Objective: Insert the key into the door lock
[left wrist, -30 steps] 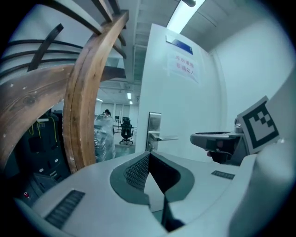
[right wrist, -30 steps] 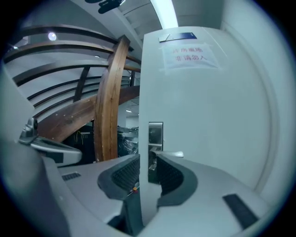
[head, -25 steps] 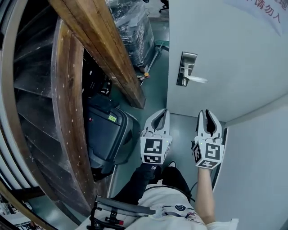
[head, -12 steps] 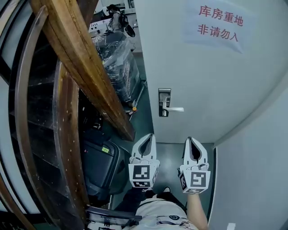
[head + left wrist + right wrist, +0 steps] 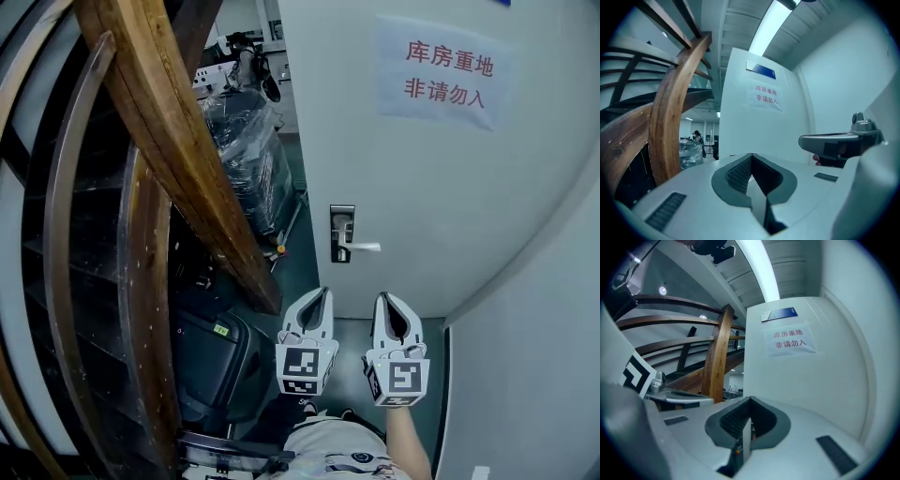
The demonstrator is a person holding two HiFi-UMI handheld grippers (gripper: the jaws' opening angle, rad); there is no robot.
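Before the door [image 5: 422, 187], left gripper [image 5: 322, 293] and right gripper [image 5: 384, 299] seem closed.

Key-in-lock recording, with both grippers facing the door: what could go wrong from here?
1. The right gripper is shut on what looks like the key, which sits deep between the pads. Too little may stick out to reach the lock plate.
2. The handle juts out from that plate, so the jaws could bump it on the approach.
3. The left gripper, shut and empty, sits close alongside and could crowd the move.
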